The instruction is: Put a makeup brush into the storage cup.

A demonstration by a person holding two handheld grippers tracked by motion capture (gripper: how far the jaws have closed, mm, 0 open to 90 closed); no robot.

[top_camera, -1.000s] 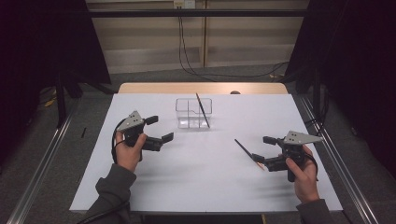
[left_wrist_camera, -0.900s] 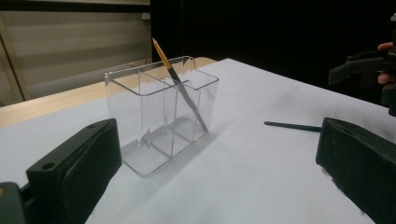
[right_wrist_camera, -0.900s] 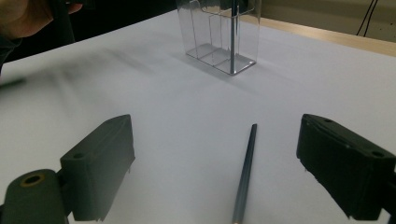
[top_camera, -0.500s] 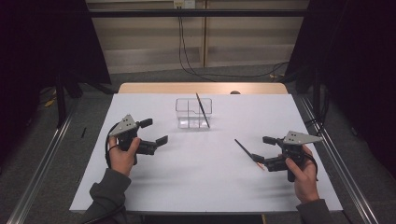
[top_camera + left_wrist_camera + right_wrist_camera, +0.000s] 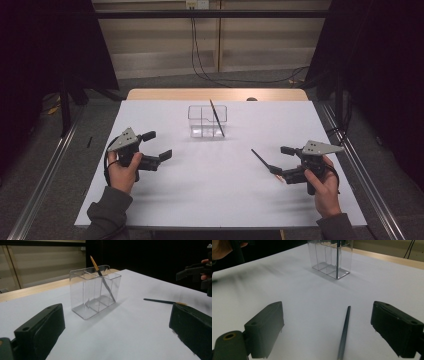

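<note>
Left gripper (image 5: pixel 154 145) sits at the frame's lower left, jaws spread wide — right gripper (image 5: pixel 287 162) at lower right, jaws likewise apart, each hand-held.

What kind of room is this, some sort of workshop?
Probably a lab recording station: a white-covered table fenced by metal rails, dark curtains on both sides, and cables running down the back wall.

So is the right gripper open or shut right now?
Open: the right gripper has jaws spread wide, with the dark pencil lying flat on the table between them, untouched.
</note>
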